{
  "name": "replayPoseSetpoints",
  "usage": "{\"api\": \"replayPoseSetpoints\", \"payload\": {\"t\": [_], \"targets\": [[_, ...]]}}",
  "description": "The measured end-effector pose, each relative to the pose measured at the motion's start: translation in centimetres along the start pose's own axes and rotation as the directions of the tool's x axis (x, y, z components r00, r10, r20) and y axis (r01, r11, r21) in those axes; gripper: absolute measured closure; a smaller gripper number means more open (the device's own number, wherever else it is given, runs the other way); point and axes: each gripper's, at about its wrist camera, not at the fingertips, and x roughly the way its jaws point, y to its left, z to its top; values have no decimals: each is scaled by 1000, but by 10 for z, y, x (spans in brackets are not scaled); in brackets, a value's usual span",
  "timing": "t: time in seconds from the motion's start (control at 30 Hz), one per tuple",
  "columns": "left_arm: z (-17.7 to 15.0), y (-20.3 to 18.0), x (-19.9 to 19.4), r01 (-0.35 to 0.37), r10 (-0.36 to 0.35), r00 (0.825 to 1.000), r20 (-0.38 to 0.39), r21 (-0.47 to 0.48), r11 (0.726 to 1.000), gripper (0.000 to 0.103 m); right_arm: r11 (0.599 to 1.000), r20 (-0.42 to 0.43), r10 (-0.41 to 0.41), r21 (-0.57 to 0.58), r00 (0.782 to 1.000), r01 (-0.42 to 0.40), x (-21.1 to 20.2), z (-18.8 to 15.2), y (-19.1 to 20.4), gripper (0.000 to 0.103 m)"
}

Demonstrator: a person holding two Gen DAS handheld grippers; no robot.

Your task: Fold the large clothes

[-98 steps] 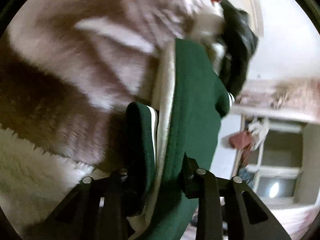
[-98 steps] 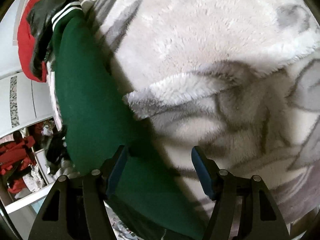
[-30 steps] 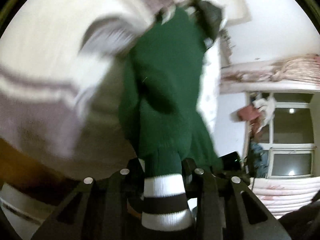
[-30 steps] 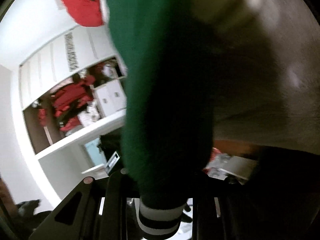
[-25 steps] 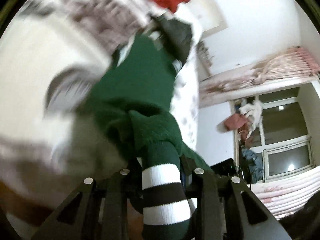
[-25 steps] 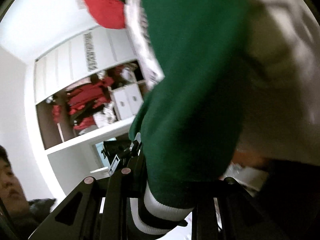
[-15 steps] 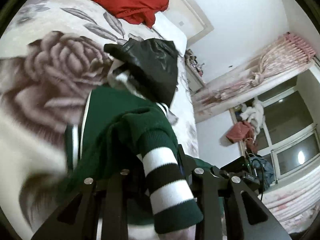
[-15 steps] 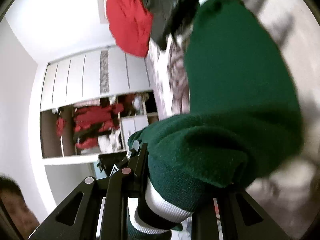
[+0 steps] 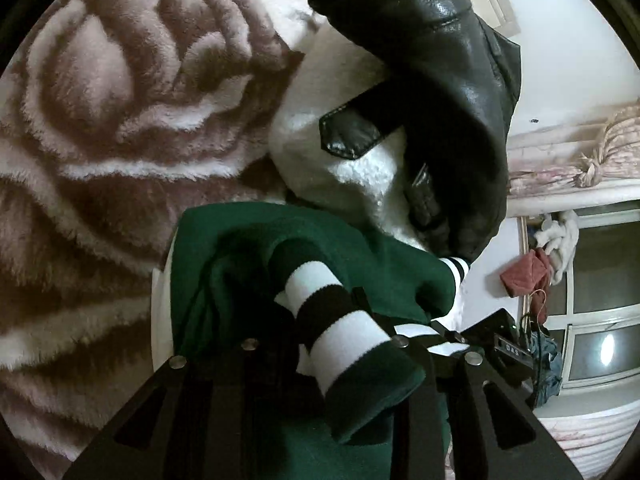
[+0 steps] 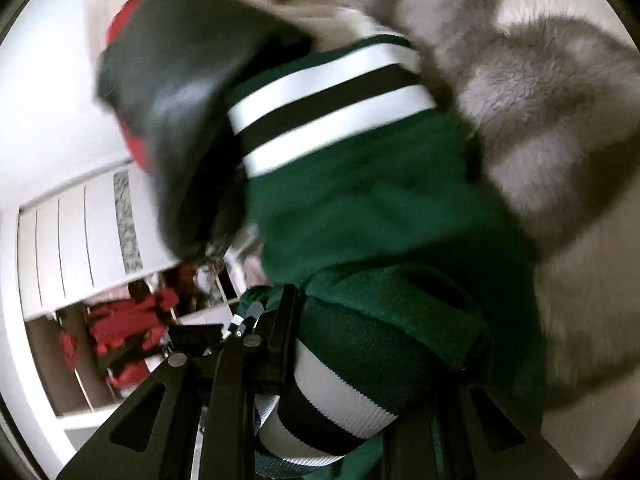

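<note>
The left gripper (image 9: 320, 320) was closed on the striped cuff of the green sweater (image 9: 248, 264), whose body lay bunched just ahead of its fingers on the rose-patterned blanket (image 9: 120, 100), with a black leather jacket (image 9: 452, 80) farther ahead and to the right. The right gripper (image 10: 360, 344) was also closed on a striped band of the green sweater (image 10: 360, 200); the cloth spread forward from its fingers, with the black leather jacket (image 10: 180, 100) ahead to the left and the blanket (image 10: 560, 100) to the right.
</note>
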Motion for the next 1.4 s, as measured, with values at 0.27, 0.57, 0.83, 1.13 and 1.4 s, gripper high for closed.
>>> {"api": "replayPoseSetpoints", "payload": {"t": [0.27,0.57,0.83,1.13,1.4], "targets": [[-12,-37,-55,46,-46,999,2,4,999,47,1000,-132,4,15,991,-2,-5,1,38,70],[-18,-60,-97,-167,141,964,225,103,981,3,978,0,209,-19,978,-209,-53,-12,76,21],[-118,-40,-93,-531,485,823,297,97,842,3,894,-40,-290,-368,956,256,-48,-7,37,16],[-153,-9,-83,-486,494,819,292,-105,867,0,915,-299,-250,-385,921,123,66,54,7,6],[-147,-30,-77,-591,574,761,302,-43,805,0,923,-252,-234,-360,939,133,75,52,17,50]]}}
